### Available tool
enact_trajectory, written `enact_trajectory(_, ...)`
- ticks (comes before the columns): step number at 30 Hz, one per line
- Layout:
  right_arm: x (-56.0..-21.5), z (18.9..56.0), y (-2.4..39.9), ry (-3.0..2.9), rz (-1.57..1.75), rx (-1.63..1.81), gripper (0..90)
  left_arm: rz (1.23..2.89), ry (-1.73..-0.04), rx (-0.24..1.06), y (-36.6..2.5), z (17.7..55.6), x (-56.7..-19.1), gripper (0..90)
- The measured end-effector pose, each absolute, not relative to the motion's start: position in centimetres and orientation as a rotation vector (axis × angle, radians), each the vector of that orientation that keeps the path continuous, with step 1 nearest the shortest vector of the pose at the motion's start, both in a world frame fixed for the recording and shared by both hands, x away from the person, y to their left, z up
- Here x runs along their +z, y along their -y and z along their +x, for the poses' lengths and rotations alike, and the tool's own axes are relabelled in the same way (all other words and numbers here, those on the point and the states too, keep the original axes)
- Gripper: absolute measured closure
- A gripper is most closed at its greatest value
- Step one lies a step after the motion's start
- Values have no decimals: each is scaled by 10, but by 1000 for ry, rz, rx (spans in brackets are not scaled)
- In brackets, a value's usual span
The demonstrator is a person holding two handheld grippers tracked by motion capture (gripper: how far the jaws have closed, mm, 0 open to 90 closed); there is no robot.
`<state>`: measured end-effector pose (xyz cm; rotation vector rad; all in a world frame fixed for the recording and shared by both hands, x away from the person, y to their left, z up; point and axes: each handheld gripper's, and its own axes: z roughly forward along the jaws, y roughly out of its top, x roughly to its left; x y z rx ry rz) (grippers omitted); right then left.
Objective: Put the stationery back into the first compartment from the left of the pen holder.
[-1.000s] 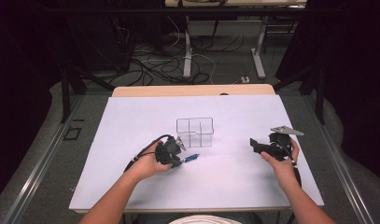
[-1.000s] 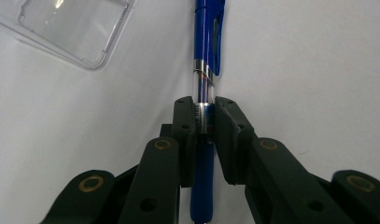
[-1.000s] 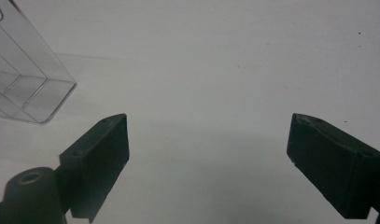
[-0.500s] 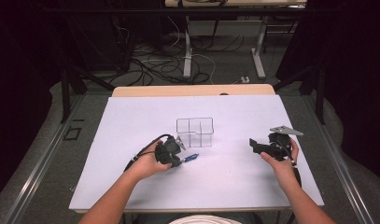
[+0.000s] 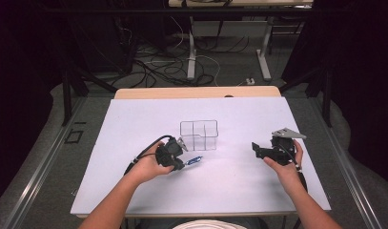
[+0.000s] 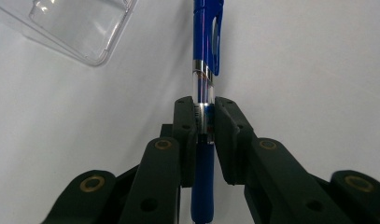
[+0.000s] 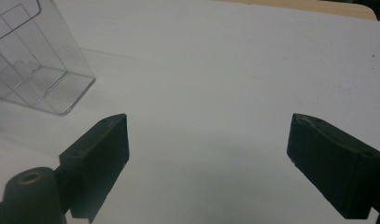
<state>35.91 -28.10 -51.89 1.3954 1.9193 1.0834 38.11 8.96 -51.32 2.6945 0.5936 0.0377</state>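
Nearest to me, the person's two forearms came up over the front edge of the white table (image 5: 134, 191). The left gripper (image 5: 182, 161) sat low over the tabletop with its jaws clamped on a blue pen (image 6: 204, 88). In the left gripper view the pads pressed on the clear middle of the barrel, and the clip end reached out past them. From the high view the pen's free end (image 5: 195, 160) poked out toward the middle of the table, close to the surface; I could not tell whether it touched.

On the other side, the right gripper (image 5: 259, 150) hovered with its jaws spread wide and nothing between them, just bare table beneath in the right gripper view.

A little farther on stood the clear plastic organizer (image 5: 199, 135), divided into compartments, upright and, as far as I could see, with nothing in it. It stood just beyond the left gripper, and a corner of it (image 6: 80, 28) showed beside the pen in that gripper's view.

By my reckoning the pick-up was done: the pen was firmly gripped. What seemed left was carrying it the short way to the organizer, tipping it upright over a compartment and letting go.
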Motion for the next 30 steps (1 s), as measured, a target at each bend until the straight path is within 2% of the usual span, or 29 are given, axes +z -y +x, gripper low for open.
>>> enact_trajectory(10,-509,346,248,-2082,1064,940,53,2672,-633,19,-90,377,-505,791)
enact_trajectory(18,-506,332,221,-2145,809,854,147,2664,-632,8,-90,375,-500,791)
enact_trajectory(30,-504,313,189,-2189,410,733,235,2651,-629,-2,-90,374,-497,791)
